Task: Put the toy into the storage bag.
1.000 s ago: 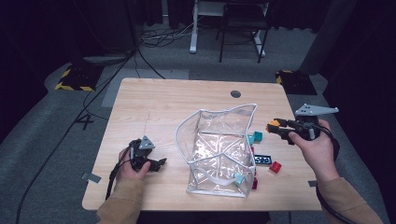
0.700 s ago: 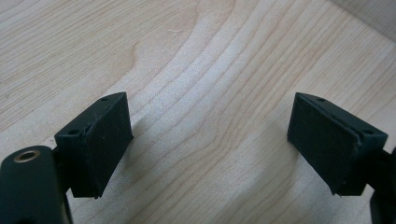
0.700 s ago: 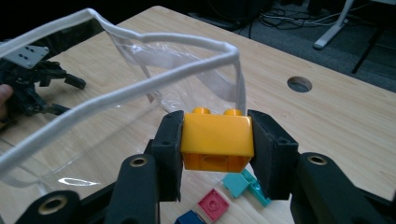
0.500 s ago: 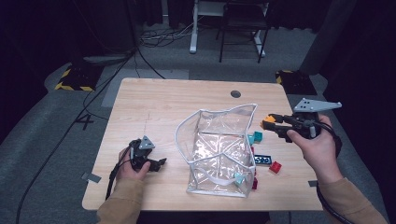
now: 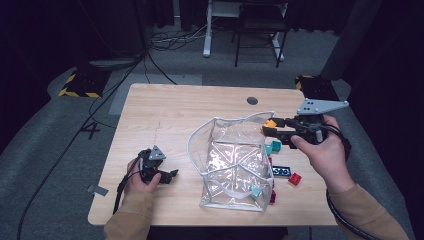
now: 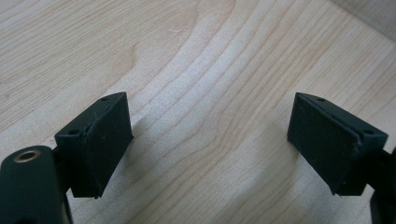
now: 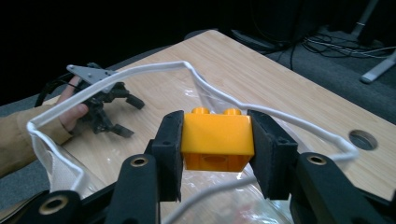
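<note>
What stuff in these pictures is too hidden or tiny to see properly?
- Red brick, high view: mostly behind the clear bag.
- Dark flat piece, high view: too small to tell what it is.
- Bag's bottom, right gripper view: blocked by the orange brick and right gripper.
- Left gripper, left gripper view: body cut off below.

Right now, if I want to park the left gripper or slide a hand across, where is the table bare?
Bare wood runs along the far edge of the table behind the clear bag, and left of the bag around the left gripper. Crowded: right of the bag, where loose blocks lie below the right gripper.
</note>
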The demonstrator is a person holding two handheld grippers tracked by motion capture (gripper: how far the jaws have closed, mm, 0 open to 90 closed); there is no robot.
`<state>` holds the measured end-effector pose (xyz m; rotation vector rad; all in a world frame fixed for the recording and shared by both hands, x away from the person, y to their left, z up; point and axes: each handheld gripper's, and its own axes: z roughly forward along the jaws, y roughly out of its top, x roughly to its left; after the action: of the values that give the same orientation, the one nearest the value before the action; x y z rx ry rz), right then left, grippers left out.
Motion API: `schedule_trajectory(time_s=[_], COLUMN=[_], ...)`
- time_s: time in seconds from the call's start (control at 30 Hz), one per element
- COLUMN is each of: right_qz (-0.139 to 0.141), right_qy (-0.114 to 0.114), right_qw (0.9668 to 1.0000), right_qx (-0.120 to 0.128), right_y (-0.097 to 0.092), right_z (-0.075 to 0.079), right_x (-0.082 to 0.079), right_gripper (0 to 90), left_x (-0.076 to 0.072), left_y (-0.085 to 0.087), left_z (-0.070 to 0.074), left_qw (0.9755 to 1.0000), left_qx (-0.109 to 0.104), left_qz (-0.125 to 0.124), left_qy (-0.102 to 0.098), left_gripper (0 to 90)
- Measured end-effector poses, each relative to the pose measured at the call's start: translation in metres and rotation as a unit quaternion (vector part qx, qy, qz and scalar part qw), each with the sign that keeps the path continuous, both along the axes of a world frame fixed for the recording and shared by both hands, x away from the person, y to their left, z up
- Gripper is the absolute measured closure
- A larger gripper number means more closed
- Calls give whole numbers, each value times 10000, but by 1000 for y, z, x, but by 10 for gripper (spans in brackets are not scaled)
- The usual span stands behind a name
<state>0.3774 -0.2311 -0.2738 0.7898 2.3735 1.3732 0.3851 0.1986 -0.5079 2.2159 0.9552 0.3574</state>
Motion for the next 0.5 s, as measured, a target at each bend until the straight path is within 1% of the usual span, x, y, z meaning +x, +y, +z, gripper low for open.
schedule_trajectory(time_s=[0.2,0.4,0.43,0.5], right_qz=[245,417,470,485], right_qy=[-2,9,20,30], right_qw=[9997,9991,9989,9988], right_qx=[-3,9,2,-7], right_y=[24,43,50,52], right_z=[3,4,3,2], right_x=[1,3,4,4], right_gripper=[586,586,586,586], left_x=[0,0,0,0], left_y=[0,0,0,0], left_z=[0,0,0,0], left_qw=[10000,10000,10000,10000], left_qx=[-1,-1,-2,0], left_qz=[-1,-1,-1,-2], left_qy=[1,1,2,1], left_gripper=[140,140,140,140])
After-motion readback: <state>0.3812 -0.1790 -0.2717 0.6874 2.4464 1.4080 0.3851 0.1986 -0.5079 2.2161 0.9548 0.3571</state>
